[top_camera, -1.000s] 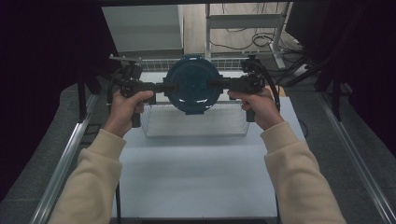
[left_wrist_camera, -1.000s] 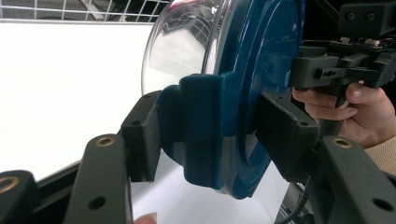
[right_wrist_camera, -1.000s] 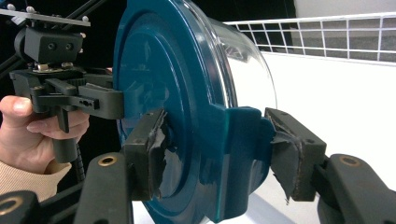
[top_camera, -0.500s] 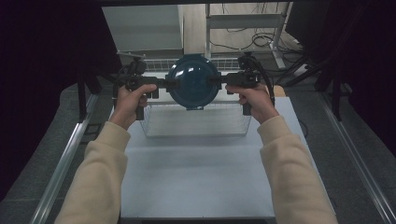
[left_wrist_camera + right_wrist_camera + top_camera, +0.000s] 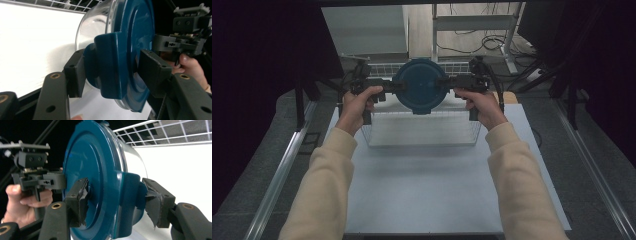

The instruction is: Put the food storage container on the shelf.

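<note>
While a pale table (image 5: 432, 190) spreads below both tongs, dark curtains and floor cables ring it. Glare hides the bowl's inside. Left gripper (image 5: 398, 86) and right gripper (image 5: 443, 82) each clamp a side clip of the blue-lidded glass container (image 5: 420, 92), held between them above a wire basket (image 5: 422, 134).

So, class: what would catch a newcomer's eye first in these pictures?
The round container with a blue lid, held up between the two grippers at the middle of the high view. The left gripper and right gripper each clamp a side clip of the lid. Below it, a wire basket stands on the white table.
</note>
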The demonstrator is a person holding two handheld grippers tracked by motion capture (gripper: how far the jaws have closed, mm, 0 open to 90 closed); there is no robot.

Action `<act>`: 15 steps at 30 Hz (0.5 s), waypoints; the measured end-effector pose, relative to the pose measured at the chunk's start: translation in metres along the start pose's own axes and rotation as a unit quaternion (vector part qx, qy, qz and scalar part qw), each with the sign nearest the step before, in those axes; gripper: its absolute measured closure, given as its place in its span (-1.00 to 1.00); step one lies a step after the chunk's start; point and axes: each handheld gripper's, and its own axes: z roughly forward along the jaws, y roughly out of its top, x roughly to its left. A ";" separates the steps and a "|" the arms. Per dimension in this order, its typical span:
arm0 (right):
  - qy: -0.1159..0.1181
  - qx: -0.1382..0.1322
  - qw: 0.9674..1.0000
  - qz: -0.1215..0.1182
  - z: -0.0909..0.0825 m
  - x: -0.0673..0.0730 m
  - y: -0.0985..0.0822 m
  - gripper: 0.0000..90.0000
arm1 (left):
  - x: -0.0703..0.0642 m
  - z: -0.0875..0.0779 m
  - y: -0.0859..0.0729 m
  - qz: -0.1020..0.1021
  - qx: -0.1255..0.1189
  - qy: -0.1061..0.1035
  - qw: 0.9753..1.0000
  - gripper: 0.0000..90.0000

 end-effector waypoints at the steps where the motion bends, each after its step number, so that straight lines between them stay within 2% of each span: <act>1: 0.000 -0.002 1.000 0.008 0.001 -0.002 0.001 -0.12 | 0.002 0.001 0.001 -0.006 -0.002 -0.002 1.000 -0.10; 3: 0.000 -0.006 0.999 0.033 0.005 -0.008 0.003 -0.14 | 0.009 0.006 0.003 -0.029 -0.008 -0.008 1.000 -0.12; 4: 0.000 -0.006 0.999 0.033 0.005 -0.008 0.003 -0.14 | 0.009 0.006 0.003 -0.029 -0.008 -0.008 1.000 -0.14; 6: -0.001 -0.002 0.999 0.043 0.008 -0.012 0.003 -0.18 | 0.015 0.011 0.004 -0.044 -0.010 -0.010 0.999 -0.16; 7: -0.003 -0.005 0.998 0.059 0.011 -0.016 0.003 -0.19 | 0.020 0.014 0.005 -0.056 -0.014 -0.014 0.998 -0.19; 11: -0.002 -0.011 0.997 0.082 0.013 -0.022 0.002 -0.19 | 0.026 0.019 0.006 -0.069 -0.022 -0.018 0.997 -0.23; 15: -0.005 -0.023 0.996 0.091 0.014 -0.023 0.001 -0.20 | 0.027 0.022 0.005 -0.065 -0.030 -0.019 0.997 -0.24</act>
